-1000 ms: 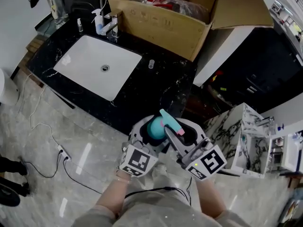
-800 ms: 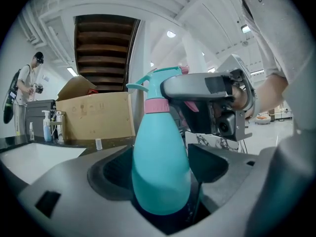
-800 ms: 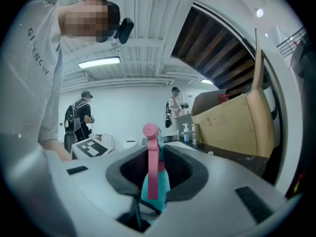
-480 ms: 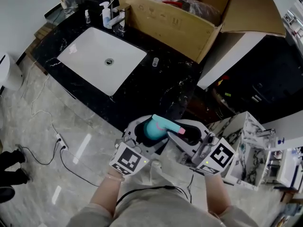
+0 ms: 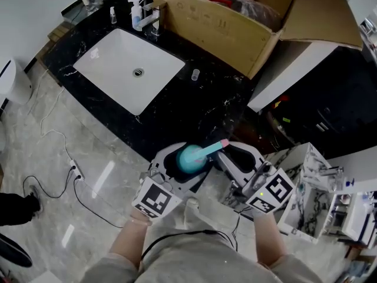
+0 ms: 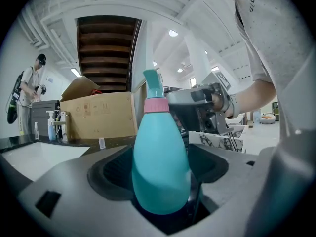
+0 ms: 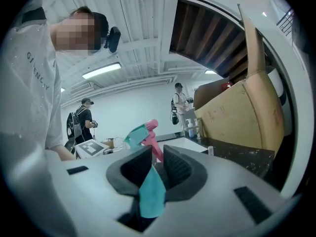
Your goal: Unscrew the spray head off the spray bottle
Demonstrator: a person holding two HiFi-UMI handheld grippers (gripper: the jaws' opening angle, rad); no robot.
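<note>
Two tools grip: left tool clamps bottle, right tool, closing, pinches spray head.

White sink in black marble counter, open cardboard box at its back, pump bottle nearby.

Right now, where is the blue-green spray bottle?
In the head view, the spray bottle is low in the middle, held in the left gripper, above the floor just in front of the black sink counter.

Teal spray bottle upright, clamped between the jaws, cardboard box behind
</note>
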